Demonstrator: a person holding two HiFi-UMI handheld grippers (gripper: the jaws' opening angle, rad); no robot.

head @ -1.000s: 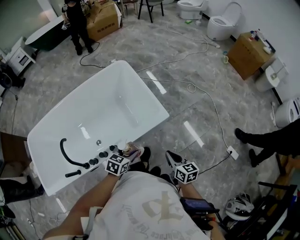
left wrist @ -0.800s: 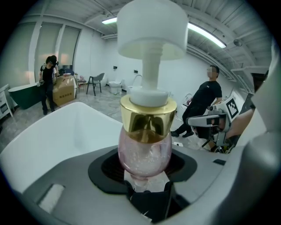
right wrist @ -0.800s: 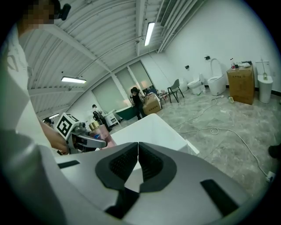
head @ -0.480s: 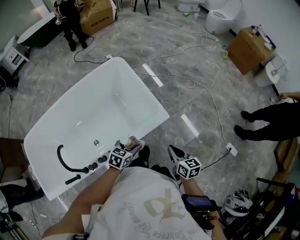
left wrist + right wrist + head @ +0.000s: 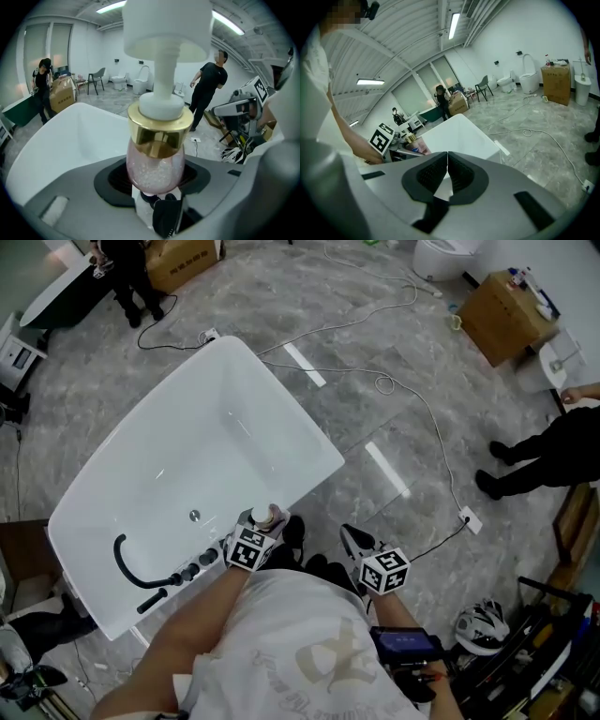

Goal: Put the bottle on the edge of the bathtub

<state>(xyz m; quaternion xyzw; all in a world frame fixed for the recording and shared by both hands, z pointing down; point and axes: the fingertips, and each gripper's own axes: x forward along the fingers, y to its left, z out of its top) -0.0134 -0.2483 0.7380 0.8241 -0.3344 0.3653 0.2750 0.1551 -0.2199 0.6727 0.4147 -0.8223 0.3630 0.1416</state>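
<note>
- The bottle (image 5: pixel 154 164) has a rounded, see-through pink body full of tiny clear beads, a shiny gold collar and a tall white pump head.
- It stands upright in the left gripper (image 5: pixel 152 180), whose jaws are clamped on the lower part of the pink body.
- In the head view, the left gripper (image 5: pixel 265 521) holds the bottle (image 5: pixel 269 515) over the near rim of the white bathtub (image 5: pixel 291 413), just right of the black tap fittings (image 5: pixel 178 571). No view shows whether its base touches the rim.
- Only the left gripper view shows the beads and the collar close up. In the head view the bottle is just a small pale top.
- The right gripper view catches the bottle (image 5: pixel 417 146) from the side, with a small blue mark on it that no other view shows.
- The right gripper (image 5: pixel 352 542) hangs off the tub, over the floor by the person's feet.
- Its jaws (image 5: pixel 447 171) are pressed together with nothing between them.
- Counted: one bottle, one white bathtub and two grippers.
- The head view also shows two cardboard boxes (image 5: pixel 511 315), and the left gripper view shows two bystanders (image 5: pixel 208 89).
</note>
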